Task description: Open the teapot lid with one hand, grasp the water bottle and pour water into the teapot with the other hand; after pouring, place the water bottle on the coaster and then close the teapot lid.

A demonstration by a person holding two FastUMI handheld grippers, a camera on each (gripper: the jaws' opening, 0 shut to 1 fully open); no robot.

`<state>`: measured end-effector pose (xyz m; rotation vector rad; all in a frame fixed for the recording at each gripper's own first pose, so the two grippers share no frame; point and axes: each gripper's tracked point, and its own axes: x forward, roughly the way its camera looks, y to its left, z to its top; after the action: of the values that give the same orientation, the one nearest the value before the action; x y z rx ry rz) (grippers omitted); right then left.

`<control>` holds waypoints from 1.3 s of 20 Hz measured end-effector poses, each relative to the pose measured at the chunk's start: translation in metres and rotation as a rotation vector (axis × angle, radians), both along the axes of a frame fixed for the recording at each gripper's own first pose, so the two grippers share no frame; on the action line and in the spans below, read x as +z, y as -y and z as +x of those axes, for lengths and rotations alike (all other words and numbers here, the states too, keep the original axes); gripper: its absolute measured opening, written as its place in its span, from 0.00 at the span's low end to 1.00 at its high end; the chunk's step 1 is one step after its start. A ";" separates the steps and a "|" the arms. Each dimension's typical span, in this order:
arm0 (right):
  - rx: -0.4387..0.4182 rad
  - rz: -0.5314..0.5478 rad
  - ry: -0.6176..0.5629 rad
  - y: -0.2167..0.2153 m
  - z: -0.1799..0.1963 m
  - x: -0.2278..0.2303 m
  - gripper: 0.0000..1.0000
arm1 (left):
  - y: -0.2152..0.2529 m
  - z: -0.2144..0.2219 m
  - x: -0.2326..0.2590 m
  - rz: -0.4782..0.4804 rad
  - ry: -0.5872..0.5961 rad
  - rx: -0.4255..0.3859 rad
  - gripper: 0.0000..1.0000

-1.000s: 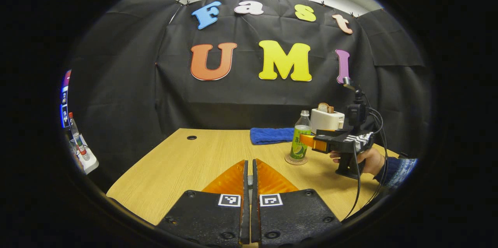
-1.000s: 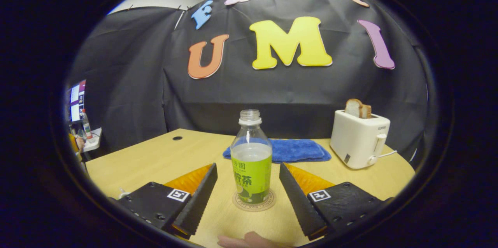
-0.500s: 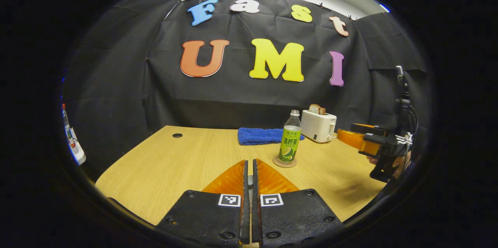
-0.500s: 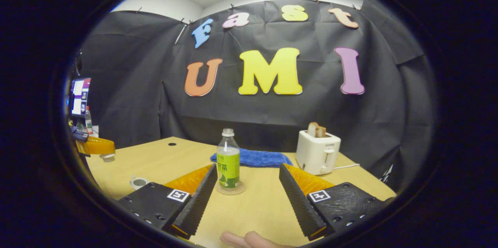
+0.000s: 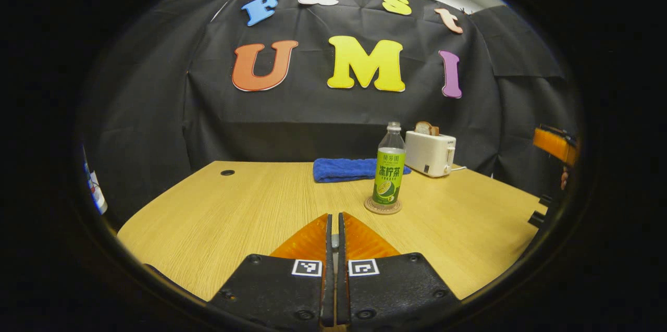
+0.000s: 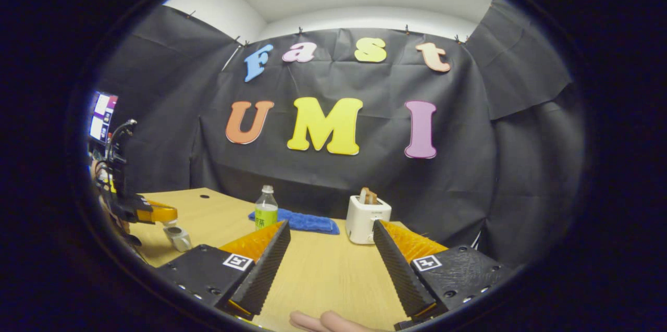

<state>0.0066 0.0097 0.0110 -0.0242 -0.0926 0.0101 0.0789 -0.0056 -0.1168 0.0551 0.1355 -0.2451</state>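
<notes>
Standing upright on its coaster [image 5: 383,207], the water bottle [image 5: 388,170] is resting mid-tabletop [image 5: 250,207], released. The right tongs [image 6: 329,248] are gaping apart, empty; the left tongs [image 5: 334,241] are pressing together. In the right gripper view a small teapot [image 6: 177,236] is sitting just beneath the left tongs; lowering the lid squarely and gently seems advisable.

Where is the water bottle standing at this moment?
In the left gripper view, the water bottle stands upright on the round coaster right of centre on the wooden table, before the blue towel and white toaster.
</notes>
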 end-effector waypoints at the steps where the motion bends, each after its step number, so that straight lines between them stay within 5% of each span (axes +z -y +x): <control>1: 0.007 0.003 0.001 0.005 -0.001 -0.003 0.95 | 0.000 0.002 -0.003 0.017 0.001 0.007 0.04; 15: 0.034 0.001 -0.029 0.010 -0.001 -0.013 0.95 | -0.013 0.016 -0.025 -0.021 -0.017 0.065 0.05; 21: 0.037 0.000 -0.048 0.009 0.001 -0.021 0.95 | -0.007 0.020 -0.031 0.034 -0.010 0.095 0.07; 26: 0.032 0.001 -0.084 0.007 0.004 -0.032 0.95 | -0.001 0.021 -0.033 0.048 -0.028 0.120 0.28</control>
<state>0.0111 0.0026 -0.0208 -0.0215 -0.0088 0.0435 0.0995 -0.0051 -0.1503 0.0912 0.1718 -0.1227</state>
